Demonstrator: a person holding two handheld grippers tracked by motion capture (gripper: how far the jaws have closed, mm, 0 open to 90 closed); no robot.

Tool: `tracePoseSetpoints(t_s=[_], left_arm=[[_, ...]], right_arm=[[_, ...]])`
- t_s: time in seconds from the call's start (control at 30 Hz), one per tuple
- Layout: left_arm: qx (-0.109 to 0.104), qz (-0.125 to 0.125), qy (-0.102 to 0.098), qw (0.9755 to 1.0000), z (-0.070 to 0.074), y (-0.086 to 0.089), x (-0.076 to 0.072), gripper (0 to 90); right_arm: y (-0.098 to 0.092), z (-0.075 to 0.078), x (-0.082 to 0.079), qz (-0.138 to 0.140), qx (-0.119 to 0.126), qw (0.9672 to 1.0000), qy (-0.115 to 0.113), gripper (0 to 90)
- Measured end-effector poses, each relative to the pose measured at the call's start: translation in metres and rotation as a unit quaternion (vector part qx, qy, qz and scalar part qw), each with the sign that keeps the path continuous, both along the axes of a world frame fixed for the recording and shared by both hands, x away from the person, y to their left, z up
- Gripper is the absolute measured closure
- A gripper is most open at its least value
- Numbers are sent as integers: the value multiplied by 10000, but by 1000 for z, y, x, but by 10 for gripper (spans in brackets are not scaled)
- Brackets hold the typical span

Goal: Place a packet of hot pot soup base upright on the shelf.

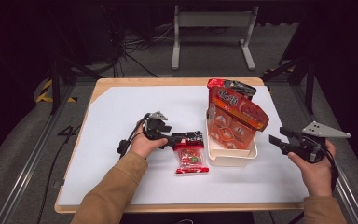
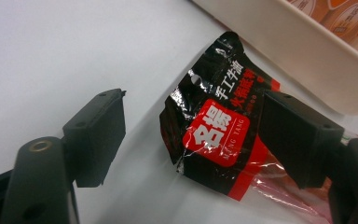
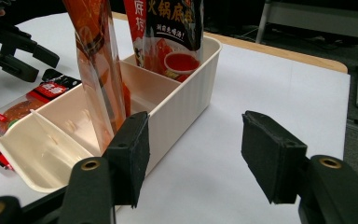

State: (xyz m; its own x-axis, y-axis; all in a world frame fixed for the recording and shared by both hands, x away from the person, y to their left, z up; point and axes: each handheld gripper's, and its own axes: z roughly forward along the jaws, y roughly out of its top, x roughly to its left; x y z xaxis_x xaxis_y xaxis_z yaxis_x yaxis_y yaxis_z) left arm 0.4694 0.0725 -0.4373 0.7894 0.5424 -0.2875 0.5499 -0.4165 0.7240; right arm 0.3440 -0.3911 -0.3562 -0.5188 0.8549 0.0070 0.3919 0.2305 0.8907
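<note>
Going in for the sauce packet

Left gripper, jaws open astride the red-black packet lying flat just left of the cream bin, not pinching yet. Next: squeeze and lift. Right gripper waits open, empty, right of the bin.

The wooden table carries a white sheet and stands on grey carpet. Behind it, in a dark room, stands a white metal frame beside loose cables.
</note>
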Motion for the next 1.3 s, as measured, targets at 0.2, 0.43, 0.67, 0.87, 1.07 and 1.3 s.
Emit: tracePoseSetpoints(t_s=[0.2,0.43,0.67,0.87,1.07,1.3], left_arm=[[32,-64,124,9999,-5,-1,2,346],[-45,-294,323,9990,-9,-5,3,401],[-111,-413,289,9987,-10,-7,1,490],[42,-379,7,9993,-10,-11,-2,619],[174,-299,-132,9993,-11,-11,-2,815],[184,-364,-125,9991,-7,-8,-3,900]], right_arm=[[1,-1,1,26,-34,10000,23,420],[2,-2,2,49,-42,10000,36,420],[2,-3,2,57,-24,10000,36,419],[2,-3,2,53,-27,10000,44,418],[2,-3,2,54,-11,10000,50,418],[1,-5,3,62,-25,10000,72,419]])
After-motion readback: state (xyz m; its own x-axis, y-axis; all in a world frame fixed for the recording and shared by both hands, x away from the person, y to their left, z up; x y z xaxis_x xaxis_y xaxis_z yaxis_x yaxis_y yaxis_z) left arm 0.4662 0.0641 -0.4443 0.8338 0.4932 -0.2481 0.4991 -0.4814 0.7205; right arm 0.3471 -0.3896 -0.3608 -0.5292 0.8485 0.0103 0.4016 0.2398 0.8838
